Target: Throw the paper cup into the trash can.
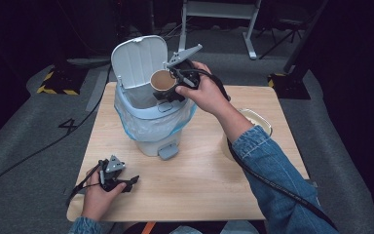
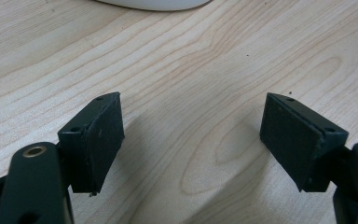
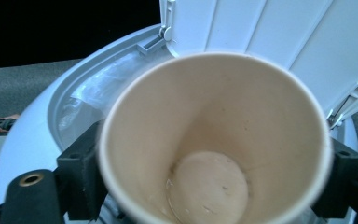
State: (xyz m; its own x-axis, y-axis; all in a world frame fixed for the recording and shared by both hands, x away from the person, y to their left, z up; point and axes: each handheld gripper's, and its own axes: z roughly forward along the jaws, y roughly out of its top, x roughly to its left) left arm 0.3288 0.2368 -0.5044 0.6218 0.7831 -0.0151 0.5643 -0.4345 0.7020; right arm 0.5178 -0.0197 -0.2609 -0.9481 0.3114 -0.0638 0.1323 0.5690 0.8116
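High view shows the right gripper [image 1: 168, 90] held over the open mouth of a white pedal bin [image 1: 151, 122] on the wooden table [image 1: 199, 175], with a paper cup [image 1: 162, 81] between its jaws, the cup's mouth facing the camera. Right gripper view has the cup [image 3: 214, 154] sitting between the two black pads, empty and tilted toward the lens, the bin's raised lid [image 3: 279, 42] behind it and the plastic liner [image 3: 88, 93] below; the jaws stand wide and flank the cup, though whether the pads press on it I cannot tell. Left gripper [image 1: 118, 180] rests on the table near the front edge, jaws apart with nothing between them. A second cup [image 1: 255, 122] stands behind the right forearm.
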